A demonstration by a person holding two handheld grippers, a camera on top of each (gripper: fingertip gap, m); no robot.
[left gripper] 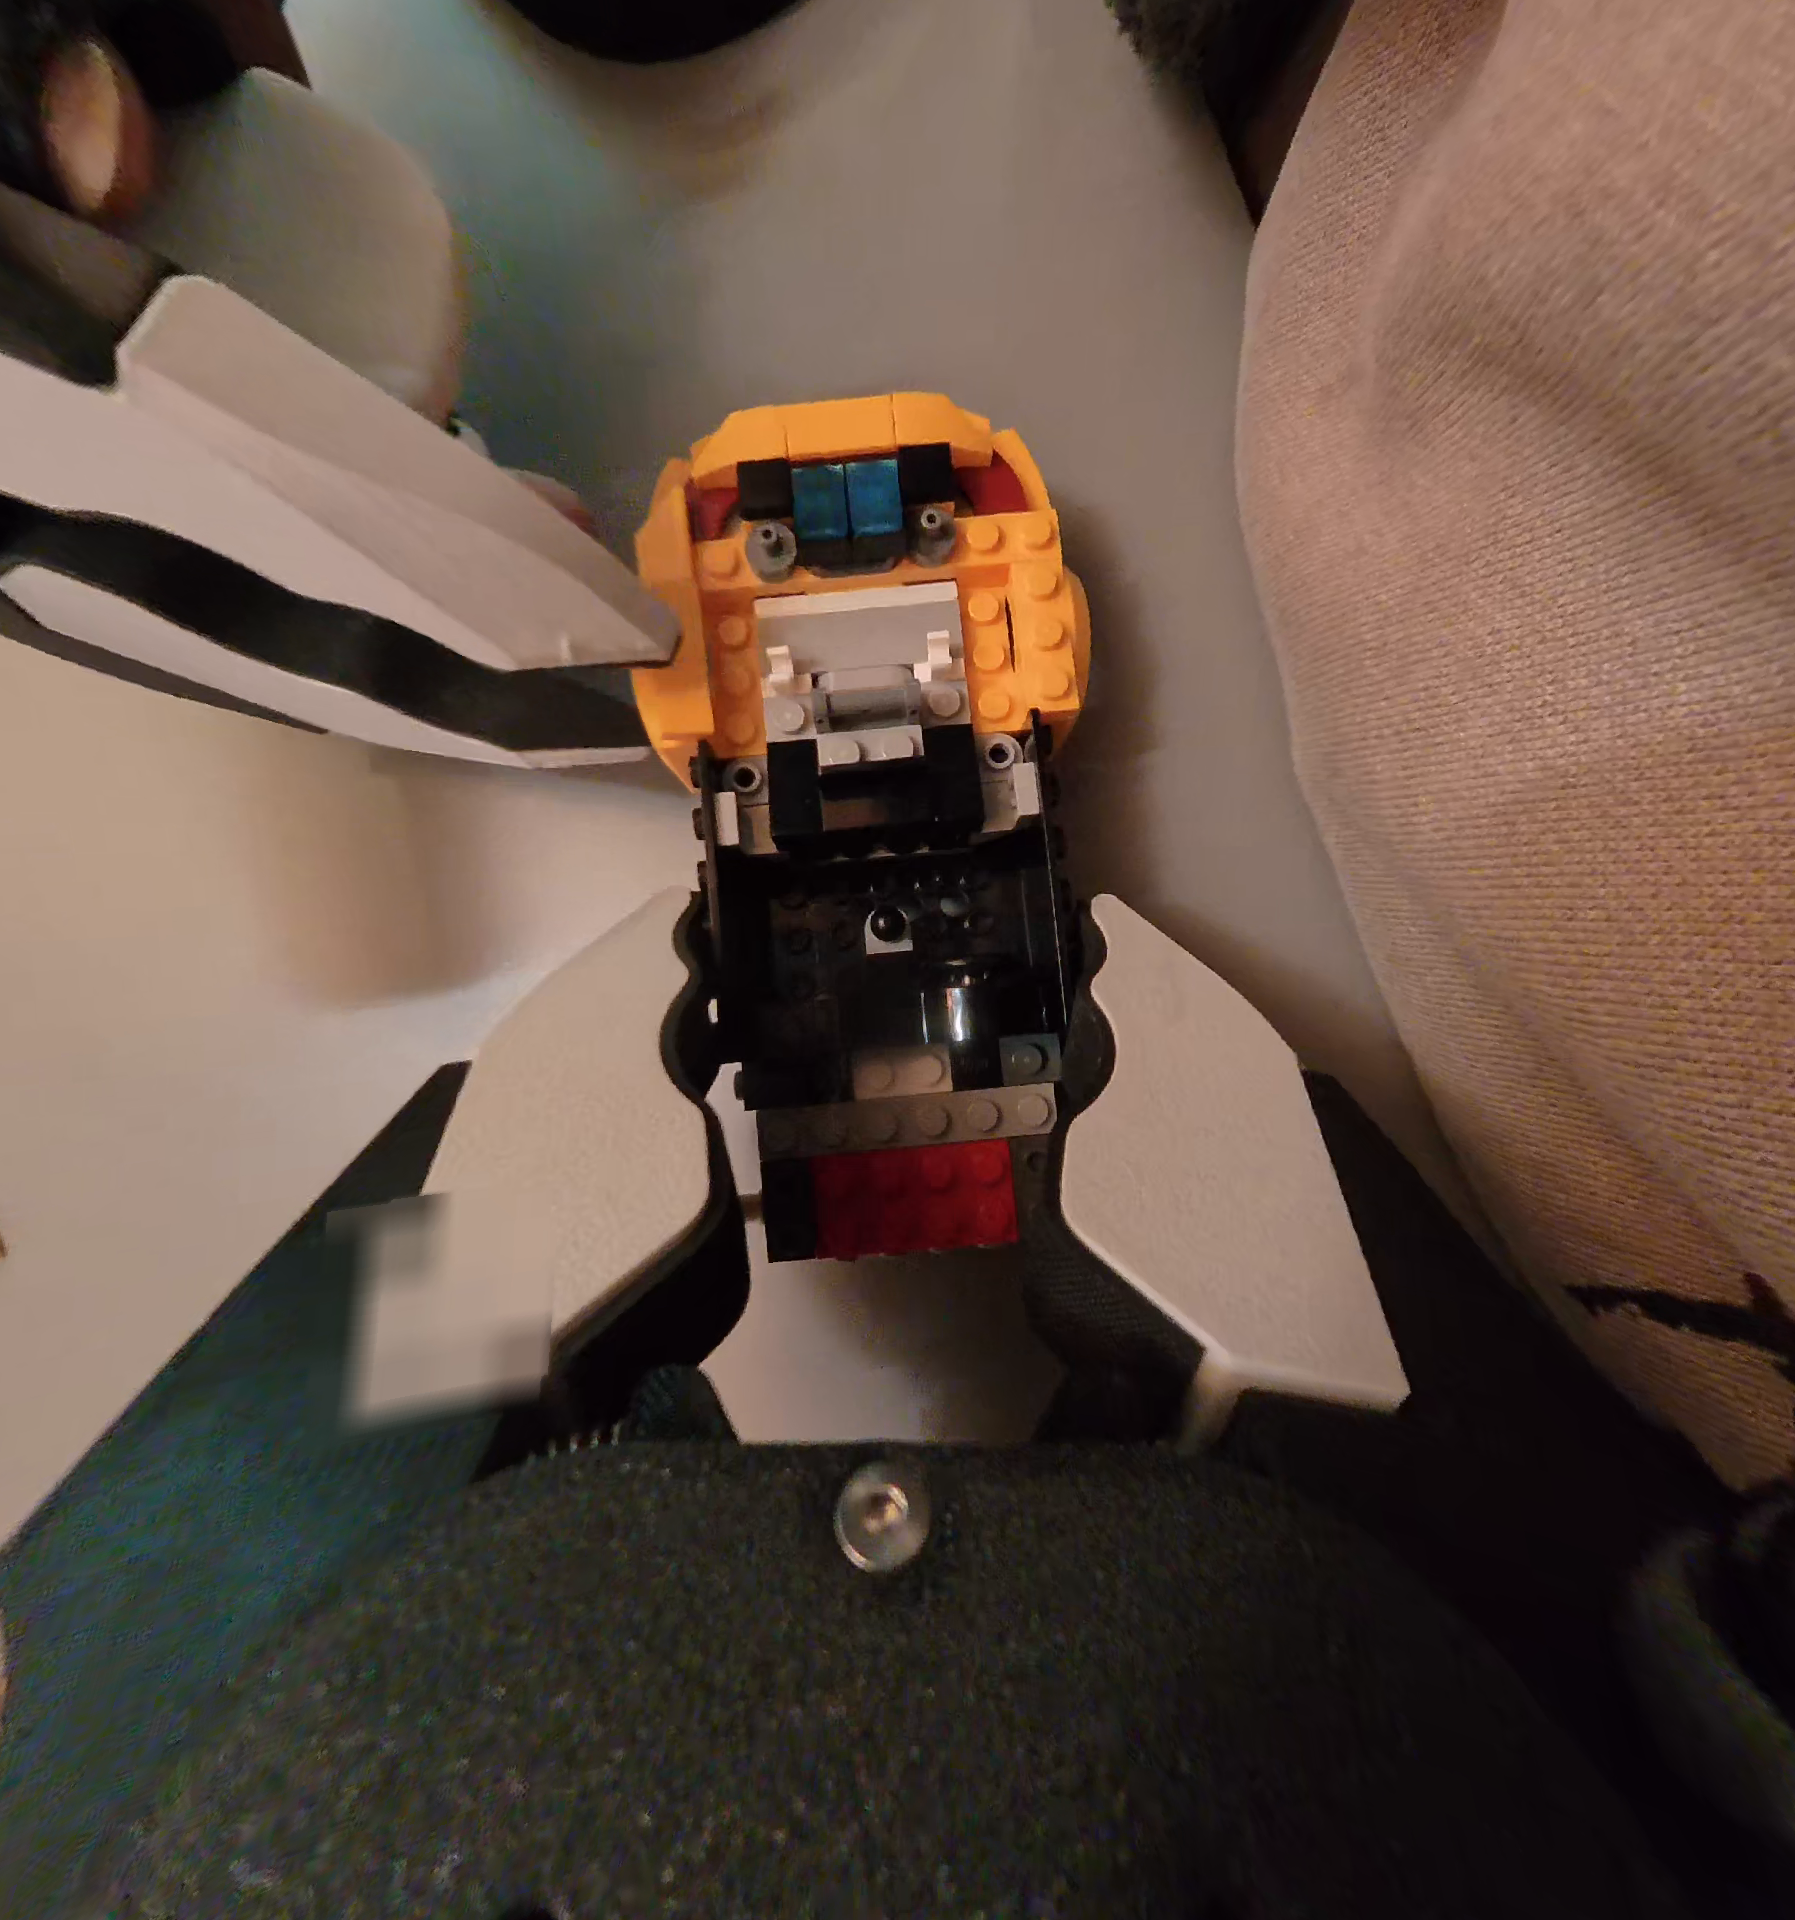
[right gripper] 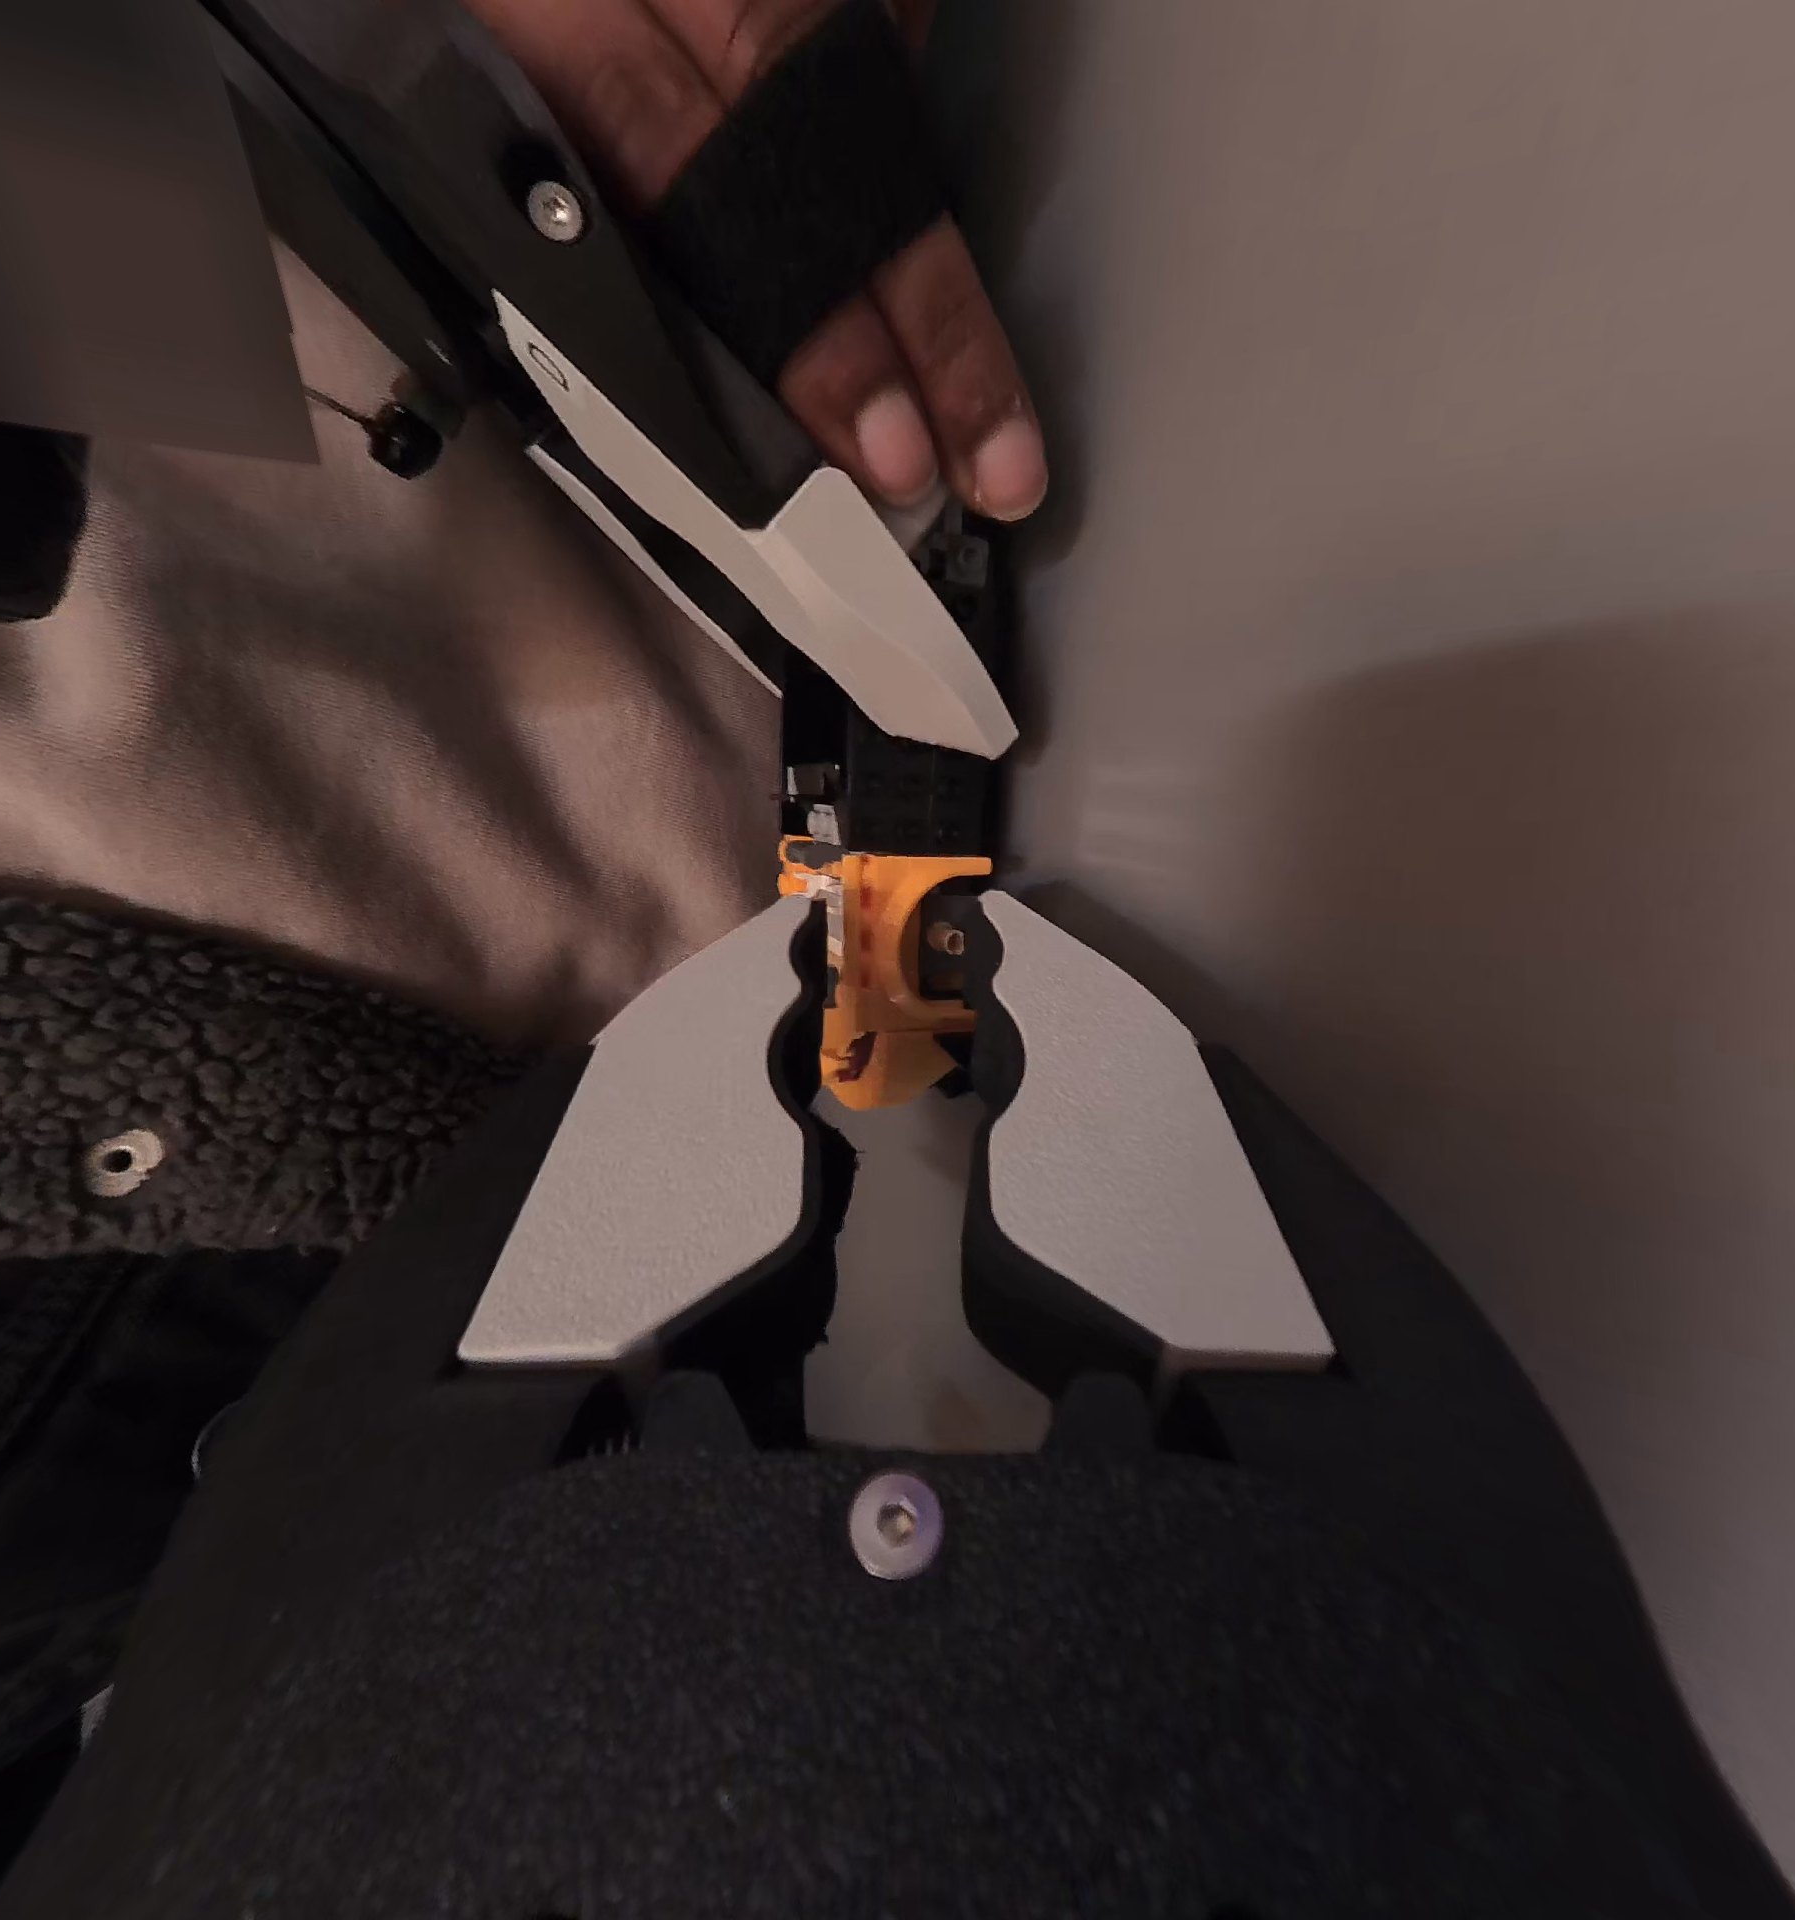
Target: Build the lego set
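Lego model [left gripper: 872, 831] sits clamped at its black end by the left gripper [left gripper: 888, 997], its orange end by the right gripper [right gripper: 893, 987].

Left tongs [left gripper: 877, 1039] and right tongs [right gripper: 893, 997]: white wedge fingers, wavy black pads, black textured bodies, one silver screw lower centre each.

dim warm light | soft shadows | fisheye edges (bent) | near parts blurred
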